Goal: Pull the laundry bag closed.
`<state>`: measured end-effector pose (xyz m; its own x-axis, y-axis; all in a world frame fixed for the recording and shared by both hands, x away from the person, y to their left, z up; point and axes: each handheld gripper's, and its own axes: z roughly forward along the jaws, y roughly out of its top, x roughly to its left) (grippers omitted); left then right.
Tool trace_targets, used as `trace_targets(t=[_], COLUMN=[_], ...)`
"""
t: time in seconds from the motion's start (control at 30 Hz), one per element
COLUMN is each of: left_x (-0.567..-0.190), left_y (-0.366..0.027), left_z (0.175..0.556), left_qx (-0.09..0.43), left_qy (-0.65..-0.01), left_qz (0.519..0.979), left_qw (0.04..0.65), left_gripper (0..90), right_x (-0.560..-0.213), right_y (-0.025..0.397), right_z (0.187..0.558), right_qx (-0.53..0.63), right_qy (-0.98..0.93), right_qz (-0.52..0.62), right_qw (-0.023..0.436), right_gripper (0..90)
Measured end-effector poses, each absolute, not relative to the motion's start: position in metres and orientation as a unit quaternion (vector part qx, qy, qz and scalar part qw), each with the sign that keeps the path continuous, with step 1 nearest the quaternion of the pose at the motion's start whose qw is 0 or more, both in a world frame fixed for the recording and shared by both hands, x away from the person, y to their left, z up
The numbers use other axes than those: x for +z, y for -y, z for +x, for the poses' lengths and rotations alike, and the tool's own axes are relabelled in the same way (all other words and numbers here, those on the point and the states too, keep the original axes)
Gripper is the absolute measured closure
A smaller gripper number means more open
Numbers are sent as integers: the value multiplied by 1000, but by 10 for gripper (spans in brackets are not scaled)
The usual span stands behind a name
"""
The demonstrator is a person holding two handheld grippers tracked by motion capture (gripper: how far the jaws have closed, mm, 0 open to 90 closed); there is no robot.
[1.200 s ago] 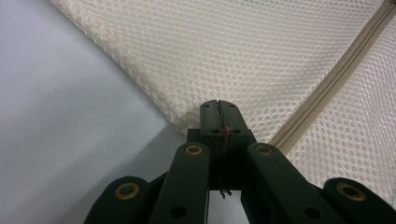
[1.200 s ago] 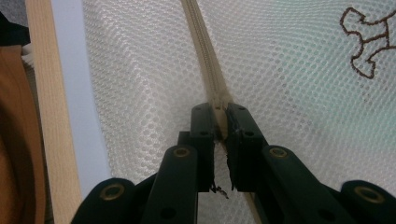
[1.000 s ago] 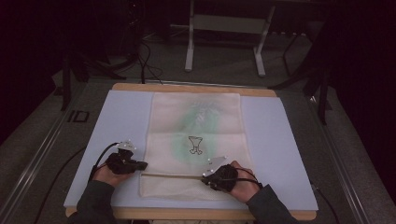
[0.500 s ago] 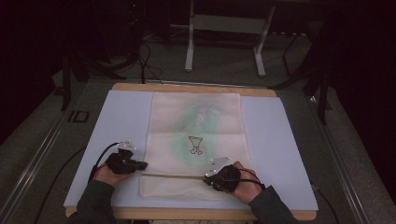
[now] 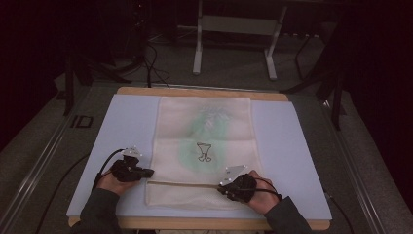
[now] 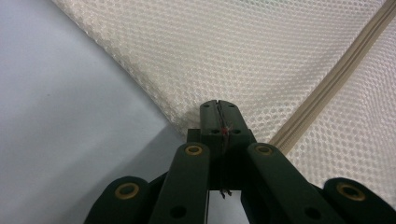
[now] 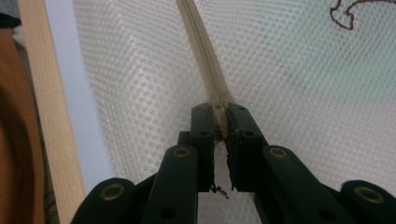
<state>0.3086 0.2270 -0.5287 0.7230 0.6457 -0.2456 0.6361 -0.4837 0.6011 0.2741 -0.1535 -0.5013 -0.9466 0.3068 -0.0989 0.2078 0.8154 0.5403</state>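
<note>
While the zipper (image 7: 205,70) sits pinched between the right gripper (image 7: 219,122) fingers.

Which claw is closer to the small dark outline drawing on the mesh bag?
Right. The right claw sits just below-right of the drawing; the left claw is farther, at the bag's left edge.

The left gripper (image 5: 146,172) lies low near the table's (image 5: 292,146) front left, held by the left hand (image 5: 111,183), jaws pressed together. The right gripper (image 5: 221,187), in the right hand (image 5: 260,197) near the front edge, has jaws pinched close.
</note>
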Motion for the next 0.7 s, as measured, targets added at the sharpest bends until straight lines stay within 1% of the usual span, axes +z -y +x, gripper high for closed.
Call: trace_targets(t=[0.5,0.7], left_x=[-529,-528], left_y=[-227,-227], left_z=[308,309], left_qx=[9,8], left_qy=[-371,-372], left_qz=[862,862], left_qw=[345,344], left_gripper=[900,900], right_x=[-502,-503], right_y=[156,166], right_z=[273,273], right_qx=[272,269], right_qy=[-948,-947], right_qz=[136,146], right_qw=[93,95], right_gripper=[823,824])
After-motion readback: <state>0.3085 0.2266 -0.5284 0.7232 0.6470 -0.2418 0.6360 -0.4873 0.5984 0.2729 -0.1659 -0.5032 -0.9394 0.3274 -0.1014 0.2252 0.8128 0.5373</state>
